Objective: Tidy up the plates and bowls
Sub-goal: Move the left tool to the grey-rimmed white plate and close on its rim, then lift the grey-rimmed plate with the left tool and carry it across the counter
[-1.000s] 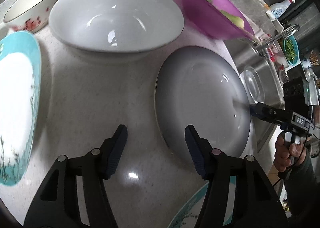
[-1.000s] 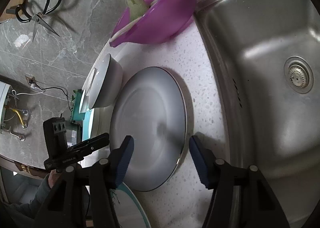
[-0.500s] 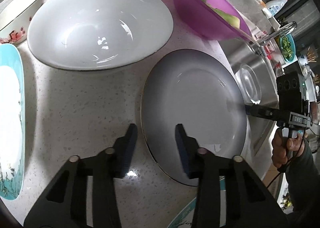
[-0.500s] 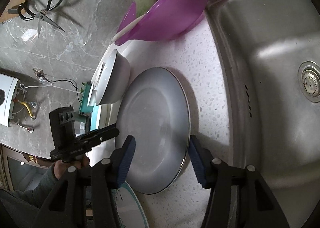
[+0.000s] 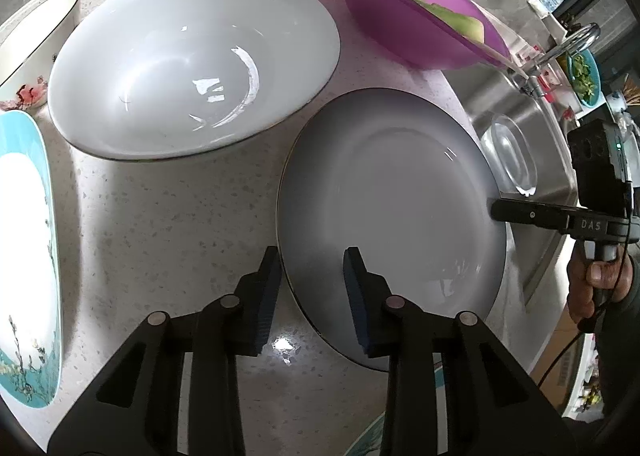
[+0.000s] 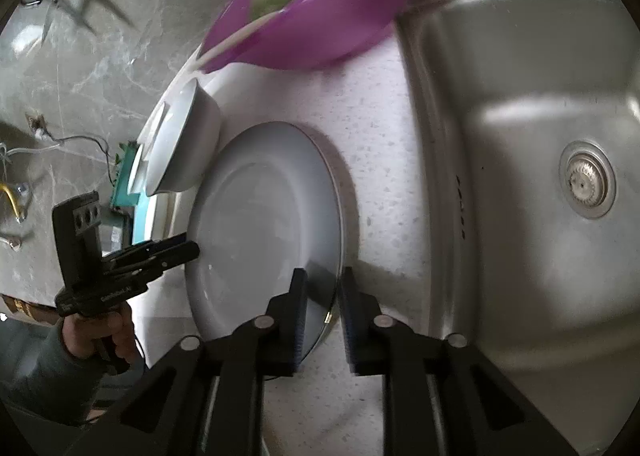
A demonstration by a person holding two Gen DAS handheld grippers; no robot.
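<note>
A grey plate lies on the speckled counter between a big white bowl and the sink. My left gripper straddles the plate's near-left rim, one finger outside the rim and one over the plate's face; its jaws are closing and pinch the rim. It also shows in the right wrist view as the left gripper at the plate's far edge. My right gripper straddles the opposite rim on the sink side, its jaws closing tight on it. From the left wrist view the right gripper touches that edge.
A purple bowl with green pieces stands behind the plate. A blue-rimmed plate and a small floral bowl sit at the left. A teal-patterned plate peeks in below. The steel sink holds a glass dish.
Both pairs of jaws have narrowed from wide apart to a pinch on opposite rims of the grey plate. Each hand has edged slightly closer to the plate.
</note>
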